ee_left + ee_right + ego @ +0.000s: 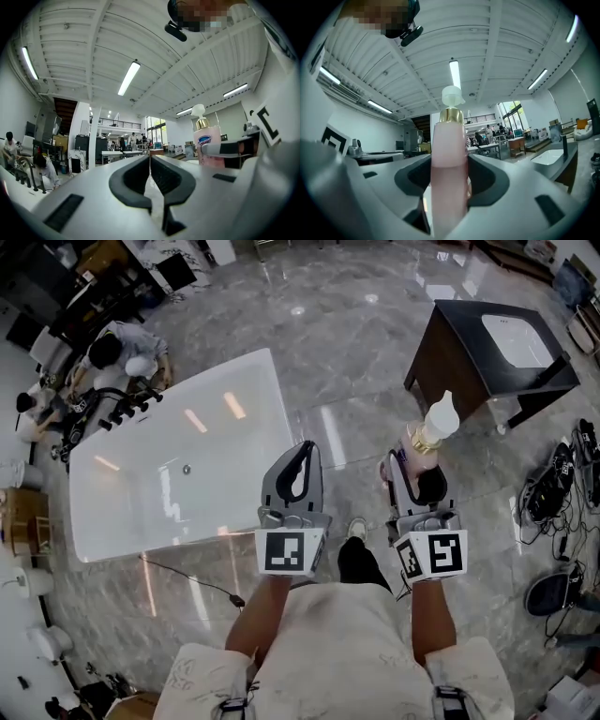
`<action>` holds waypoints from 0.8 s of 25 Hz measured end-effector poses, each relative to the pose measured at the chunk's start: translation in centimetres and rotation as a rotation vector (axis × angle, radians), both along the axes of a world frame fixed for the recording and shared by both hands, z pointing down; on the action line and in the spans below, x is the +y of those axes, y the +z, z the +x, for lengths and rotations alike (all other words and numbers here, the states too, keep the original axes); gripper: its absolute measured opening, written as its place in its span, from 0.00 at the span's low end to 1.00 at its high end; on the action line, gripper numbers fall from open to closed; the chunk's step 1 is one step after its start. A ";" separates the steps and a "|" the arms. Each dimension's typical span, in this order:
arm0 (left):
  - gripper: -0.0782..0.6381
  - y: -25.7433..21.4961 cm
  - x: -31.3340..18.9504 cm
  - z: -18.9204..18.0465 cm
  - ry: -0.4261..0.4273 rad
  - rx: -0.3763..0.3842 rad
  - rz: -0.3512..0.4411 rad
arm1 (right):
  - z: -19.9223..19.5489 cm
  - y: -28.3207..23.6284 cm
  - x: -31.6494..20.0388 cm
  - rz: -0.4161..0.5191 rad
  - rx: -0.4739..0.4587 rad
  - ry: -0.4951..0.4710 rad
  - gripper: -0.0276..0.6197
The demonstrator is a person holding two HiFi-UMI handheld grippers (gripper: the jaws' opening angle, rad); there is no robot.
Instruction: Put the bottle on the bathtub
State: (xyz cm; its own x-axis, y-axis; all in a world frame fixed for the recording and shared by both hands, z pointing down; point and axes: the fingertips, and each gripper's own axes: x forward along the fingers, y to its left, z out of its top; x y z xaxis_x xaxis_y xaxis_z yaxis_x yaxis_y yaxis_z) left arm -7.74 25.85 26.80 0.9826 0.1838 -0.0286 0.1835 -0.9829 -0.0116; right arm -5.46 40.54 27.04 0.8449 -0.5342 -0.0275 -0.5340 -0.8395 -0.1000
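From where I'm standing, the person is holding the right gripper level at about waist height, and its jaws are clamping the pink body of the bottle low down, one pad on each side, so the claw is gripping the bottle and nothing else. The bottle is standing upright in that grip, its long axis running straight up and down, with the gold collar and white pump head on top; the spout seems to be pointing away from the person, though I am only judging that. The left gripper is riding alongside with its jaws pressed together and nothing between them. What the next move is turning on, I'd say, is the side-to-side gap: the white bathtub is lying on the floor to the left of the bottle, past the empty left gripper, with its long axis running at a slant from the near left to the far right of the head view. Its right-hand rim is the closest edge to both hands. The left hand is sitting nearer the tub, yet the bottle is in the right one, so the right arm is facing a reach leftward and downward to set the base flat on that rim. A dark cabinet is standing well apart on the opposite side.
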 end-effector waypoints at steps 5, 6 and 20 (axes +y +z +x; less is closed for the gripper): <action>0.12 -0.3 2.6 6.7 -0.019 -0.018 0.032 | 6.7 0.5 2.0 0.016 -0.016 -0.033 0.36; 0.12 -0.1 3.1 7.8 -0.020 -0.029 0.038 | 7.8 0.8 2.5 0.017 -0.018 -0.034 0.36; 0.12 0.8 2.5 16.4 -0.120 -0.028 0.027 | 18.3 2.0 3.2 -0.018 -0.020 -0.090 0.36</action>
